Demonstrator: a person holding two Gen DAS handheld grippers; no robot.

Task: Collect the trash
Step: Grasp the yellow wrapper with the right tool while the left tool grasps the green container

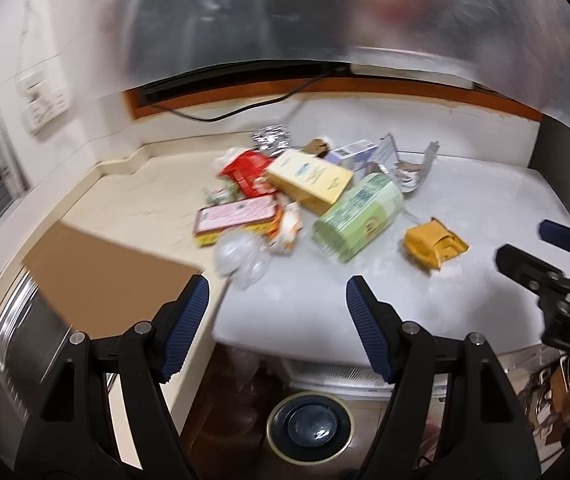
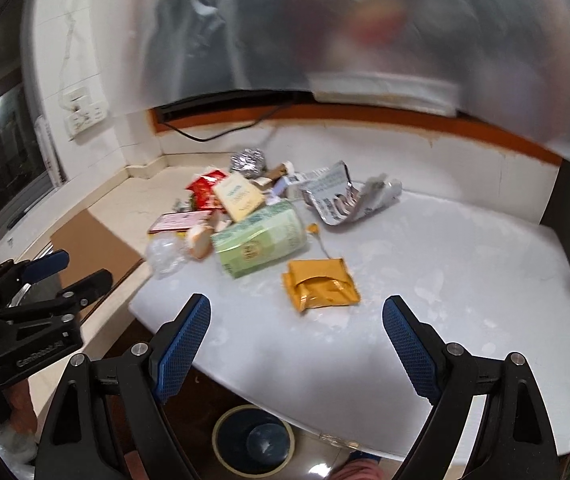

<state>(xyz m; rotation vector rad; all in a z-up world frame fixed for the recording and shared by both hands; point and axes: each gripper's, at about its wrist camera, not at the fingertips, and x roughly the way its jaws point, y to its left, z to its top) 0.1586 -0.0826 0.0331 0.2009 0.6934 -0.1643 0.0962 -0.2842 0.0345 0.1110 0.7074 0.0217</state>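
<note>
Both grippers, left gripper (image 1: 277, 300) and right gripper (image 2: 297, 320), angle downward, fingers spread

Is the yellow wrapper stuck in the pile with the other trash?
No, the yellow wrapper lies by itself on the white table, apart from the pile.

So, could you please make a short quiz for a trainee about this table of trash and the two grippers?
1. True or false: the left gripper holds the crumpled mustard-yellow wrapper.
2. Which item lies nearest the right gripper? A. the mustard-yellow wrapper B. the flat pink box C. the crumpled silver foil ball
3. Fill in: the pale green labelled pack lies on the ____ table.

Key: 1 false, both grippers are open and empty. 2 A. 3 white.
</note>
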